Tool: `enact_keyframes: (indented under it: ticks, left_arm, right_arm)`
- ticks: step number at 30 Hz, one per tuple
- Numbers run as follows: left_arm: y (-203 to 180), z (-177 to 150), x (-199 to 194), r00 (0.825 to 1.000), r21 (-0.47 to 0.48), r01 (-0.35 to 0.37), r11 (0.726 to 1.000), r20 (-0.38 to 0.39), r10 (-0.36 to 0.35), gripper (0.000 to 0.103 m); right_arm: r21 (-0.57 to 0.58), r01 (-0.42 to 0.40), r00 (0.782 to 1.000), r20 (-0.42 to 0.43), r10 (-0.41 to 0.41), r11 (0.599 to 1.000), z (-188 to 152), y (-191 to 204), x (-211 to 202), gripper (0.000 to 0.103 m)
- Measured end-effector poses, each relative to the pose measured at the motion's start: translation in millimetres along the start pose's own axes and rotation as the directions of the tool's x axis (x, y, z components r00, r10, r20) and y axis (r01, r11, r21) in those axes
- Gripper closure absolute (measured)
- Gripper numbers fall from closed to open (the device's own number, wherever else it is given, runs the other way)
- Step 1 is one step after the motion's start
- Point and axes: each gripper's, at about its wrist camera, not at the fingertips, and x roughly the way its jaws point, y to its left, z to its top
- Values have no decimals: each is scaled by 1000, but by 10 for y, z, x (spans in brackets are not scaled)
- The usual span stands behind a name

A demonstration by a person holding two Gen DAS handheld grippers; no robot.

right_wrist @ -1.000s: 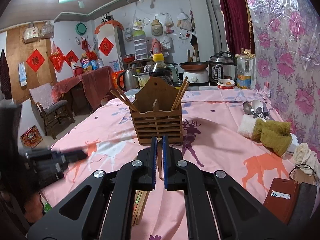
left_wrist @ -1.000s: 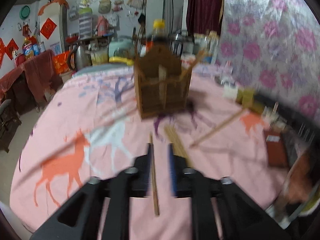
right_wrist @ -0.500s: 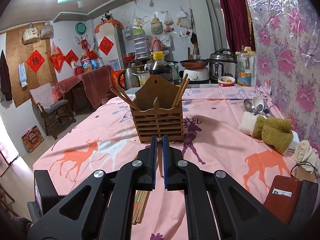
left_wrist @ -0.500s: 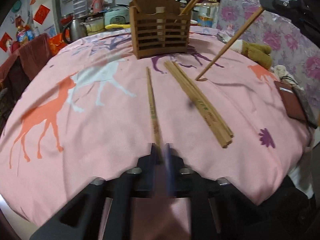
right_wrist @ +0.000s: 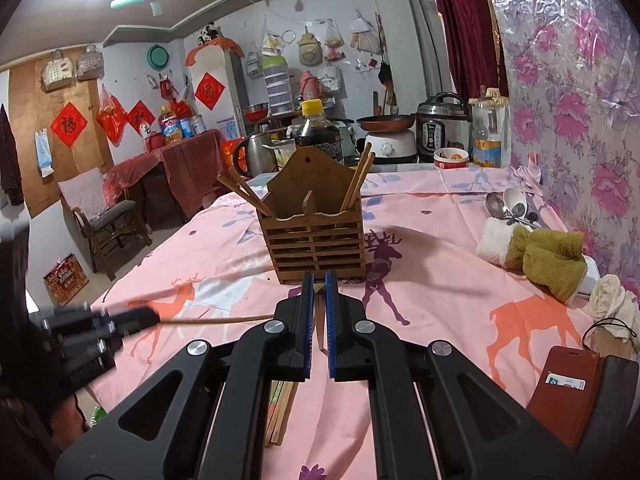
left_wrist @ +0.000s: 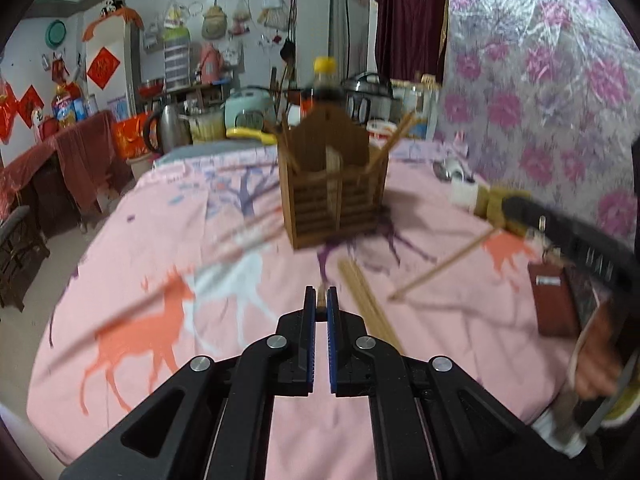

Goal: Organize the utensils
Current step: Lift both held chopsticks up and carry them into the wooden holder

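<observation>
Wooden chopstick (left_wrist: pixel 320 295) between left gripper (left_wrist: pixel 320 300) pads

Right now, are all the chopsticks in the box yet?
Not yet. Some chopsticks already stand in the box. Each gripper, left and right, is shut on one chopstick. A bundle lies on the tablecloth, waiting.

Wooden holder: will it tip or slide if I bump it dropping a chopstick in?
Probably light: the holder is open slats. Its wide flat base suggests it slides on the tablecloth rather than tips, unless hit high on the back panel. Chopsticks leaning in its corners may shift.
</observation>
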Motion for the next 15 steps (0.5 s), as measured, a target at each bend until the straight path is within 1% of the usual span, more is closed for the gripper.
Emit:
enact_keyframes:
  ticks: [3, 7, 13, 15]
  left_arm:
    - [-17, 201, 1, 1000, 3, 0, 1000, 20, 0, 97]
    - [-54, 429, 27, 999, 13, 19, 1000, 30, -19, 97]
    - [-112, 774, 67, 997, 21, 72, 997, 36, -73, 97]
    - [-122, 856, 82, 996, 24, 80, 997, 42, -81, 97]
  right_arm:
    - [8, -3, 1000, 6, 3, 1000, 65, -13, -9, 97]
    - [6, -4, 1000, 15, 3, 1000, 188, -20, -11, 97]
    - [-3, -9, 999, 50, 9, 1000, 415, -2, -15, 97]
    - [-5, -11, 998, 63, 11, 1000, 503, 4, 1, 97]
